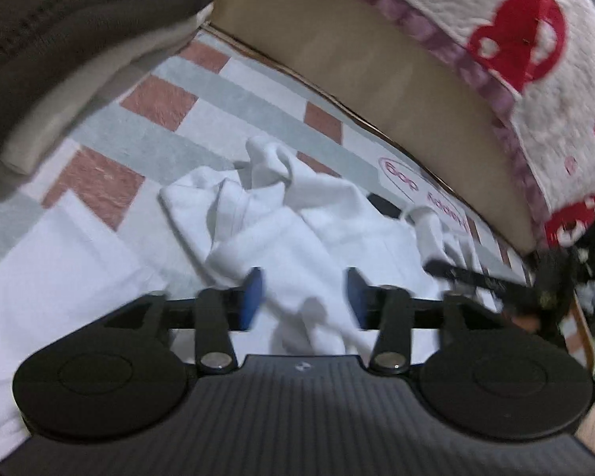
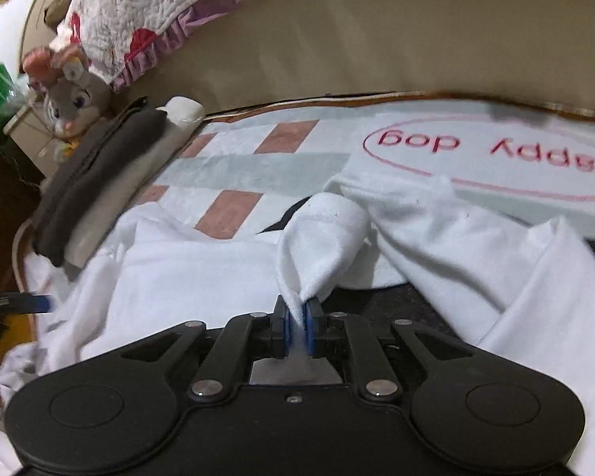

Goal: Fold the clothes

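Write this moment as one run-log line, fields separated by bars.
phase: folding | left gripper: open over white garment | right gripper: shut on garment | surface: checked mat

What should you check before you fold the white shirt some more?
1. Right gripper pinching the white garment: ok, fabric is clamped between its blue fingers.
2. Left gripper ready to grab: ok, open, cloth lies between its fingers but is not pinched.
3. Garment lying flat: not ok, it is bunched and twisted.
4. Folded pile of dark and light clothes out of the way: ok, it sits apart at the mat's edge.
5. Which part is held, sleeve or hem: cannot tell.
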`<state>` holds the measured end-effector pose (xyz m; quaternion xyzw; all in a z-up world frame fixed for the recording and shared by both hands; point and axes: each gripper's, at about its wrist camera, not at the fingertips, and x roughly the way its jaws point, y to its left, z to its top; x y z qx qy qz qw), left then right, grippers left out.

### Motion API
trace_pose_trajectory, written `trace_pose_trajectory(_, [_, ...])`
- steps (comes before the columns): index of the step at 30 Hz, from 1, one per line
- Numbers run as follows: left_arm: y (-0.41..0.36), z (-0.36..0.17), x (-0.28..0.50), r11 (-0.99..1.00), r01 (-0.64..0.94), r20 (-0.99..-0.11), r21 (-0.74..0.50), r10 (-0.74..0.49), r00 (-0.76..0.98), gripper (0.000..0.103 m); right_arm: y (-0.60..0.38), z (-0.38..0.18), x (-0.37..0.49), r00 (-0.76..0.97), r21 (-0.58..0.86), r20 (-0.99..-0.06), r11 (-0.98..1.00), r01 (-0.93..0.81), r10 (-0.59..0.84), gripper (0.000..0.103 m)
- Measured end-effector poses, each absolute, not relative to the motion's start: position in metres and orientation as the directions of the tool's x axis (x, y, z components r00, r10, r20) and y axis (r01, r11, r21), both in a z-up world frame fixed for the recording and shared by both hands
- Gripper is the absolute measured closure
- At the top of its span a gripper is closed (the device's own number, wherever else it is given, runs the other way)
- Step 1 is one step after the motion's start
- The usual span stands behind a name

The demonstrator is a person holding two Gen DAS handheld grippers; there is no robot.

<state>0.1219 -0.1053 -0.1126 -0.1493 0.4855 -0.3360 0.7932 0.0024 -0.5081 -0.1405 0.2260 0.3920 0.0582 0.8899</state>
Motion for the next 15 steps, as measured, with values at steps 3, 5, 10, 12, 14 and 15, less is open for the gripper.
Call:
trace_pose_trajectory(3, [-0.129,-0.133,0.135,0.749,0.412,-0.72,-0.519,-0.643,0.262,0.098,-0.509,-0.138,-0.005,0.723,0.46,-0.628,0.887,0.045,0.289,0.09])
trace_pose_trajectory(5, [-0.133,-0.127,0.124,0.749,0.462,-0.736,-0.475,-0.626,0.257,0.103,-0.507,-0.133,-0.009,0.743,0.419,-0.613,0.908,0.019,0.268,0.094])
trace_pose_trajectory(10, [-0.114,-0.077,0.065,0.721,0.587,-0.713,-0.369,-0.625,0.319,0.103,-0.502,-0.105,-0.022,0.603,0.442,-0.675,0.887,-0.131,0.425,0.094])
trace_pose_trajectory(12, [-0.106,-0.057,0.041,0.706,0.631,-0.7,-0.322,-0.626,0.343,0.103,-0.502,-0.106,-0.025,0.515,0.47,-0.705,0.865,-0.175,0.487,0.094])
trace_pose_trajectory(14, [-0.101,-0.052,0.024,0.701,0.657,-0.717,-0.279,-0.607,0.343,0.103,-0.501,-0.107,-0.028,0.421,0.501,-0.728,0.839,-0.213,0.541,0.093])
trace_pose_trajectory(15, [-0.1,-0.057,0.021,0.702,0.66,-0.729,-0.269,-0.596,0.337,0.103,-0.506,-0.109,-0.027,0.428,0.507,-0.73,0.842,-0.185,0.533,0.091])
